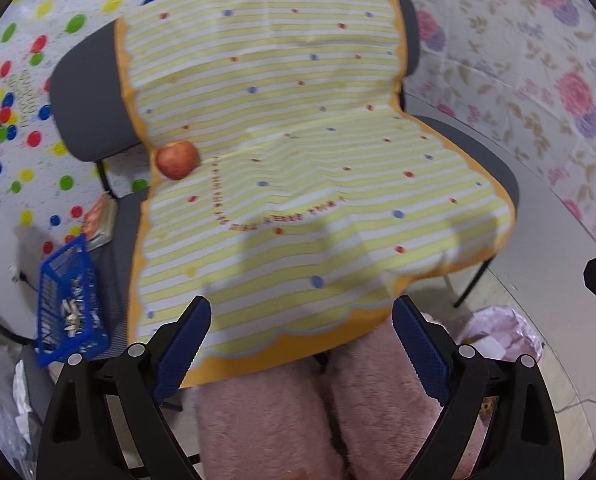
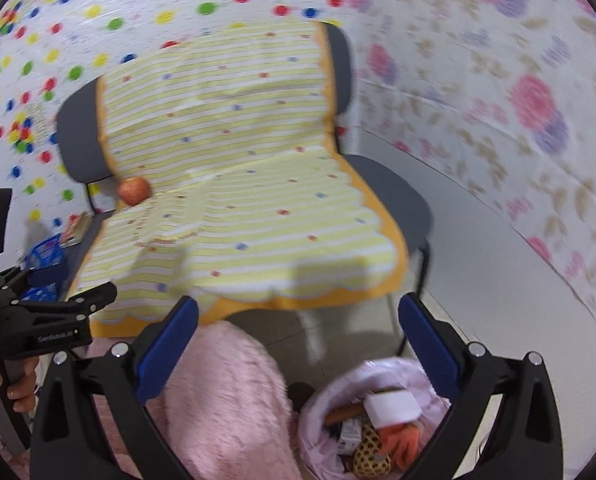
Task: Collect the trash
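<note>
The left gripper (image 1: pixel 302 344) is standing with its jaws wide apart and nothing between them. The right gripper (image 2: pixel 298 344) is also standing fully apart and is holding nothing.

The trash (image 2: pixel 378 428) is lying inside a pink bag (image 2: pixel 382 376) on the floor, low in the right wrist view, just below and a little right of the right gripper's middle, between its two arms. On top is lying a white block (image 2: pixel 394 402), its long side running almost level across the picture, slightly tilted. Under it a brown stick-like piece (image 2: pixel 344 414) is pointing from lower left to upper right. The other pieces, orange and yellow-brown, are too jumbled to name. In the left wrist view the same bag is showing at the lower right, beside the left gripper's right finger (image 1: pixel 418 344).

A chair (image 1: pixel 89 92) is covered by a yellow striped cloth (image 1: pixel 298 160). An apple (image 1: pixel 176 159) is resting on the cloth where the seat is meeting the back, on the left side, well apart from both grippers. A blue basket (image 1: pixel 69 300) is standing left of the chair. Pink fluffy legs (image 1: pixel 338 412) are lying under the grippers. The right wrist view is blurred.
</note>
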Motion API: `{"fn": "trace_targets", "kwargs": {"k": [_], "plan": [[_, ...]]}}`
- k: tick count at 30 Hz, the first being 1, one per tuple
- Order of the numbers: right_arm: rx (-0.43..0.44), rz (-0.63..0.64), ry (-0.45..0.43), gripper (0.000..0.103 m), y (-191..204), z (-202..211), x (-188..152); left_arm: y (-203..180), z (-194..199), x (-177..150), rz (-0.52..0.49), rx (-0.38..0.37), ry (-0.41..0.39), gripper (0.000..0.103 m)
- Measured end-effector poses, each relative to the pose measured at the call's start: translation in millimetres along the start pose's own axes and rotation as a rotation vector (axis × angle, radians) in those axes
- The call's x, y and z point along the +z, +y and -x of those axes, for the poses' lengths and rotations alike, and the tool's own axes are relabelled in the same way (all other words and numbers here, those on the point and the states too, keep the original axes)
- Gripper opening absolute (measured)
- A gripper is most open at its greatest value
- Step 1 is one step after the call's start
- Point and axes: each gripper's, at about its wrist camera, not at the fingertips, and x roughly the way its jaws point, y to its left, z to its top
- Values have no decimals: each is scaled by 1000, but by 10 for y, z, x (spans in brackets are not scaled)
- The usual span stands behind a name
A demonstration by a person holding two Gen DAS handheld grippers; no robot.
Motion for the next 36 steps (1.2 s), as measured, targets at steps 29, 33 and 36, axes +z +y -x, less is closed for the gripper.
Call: {"fn": "trace_targets", "kwargs": {"k": [29, 33, 36], "plan": [[44, 128, -4, 98, 676, -253, 438, 765, 369, 47, 155, 106, -53, 91], [43, 126, 0, 98, 664, -254, 423, 755, 373, 46, 156, 103, -53, 91], [47, 124, 0, 98, 650, -250, 420, 752, 381, 48, 157, 101, -53, 91]]}}
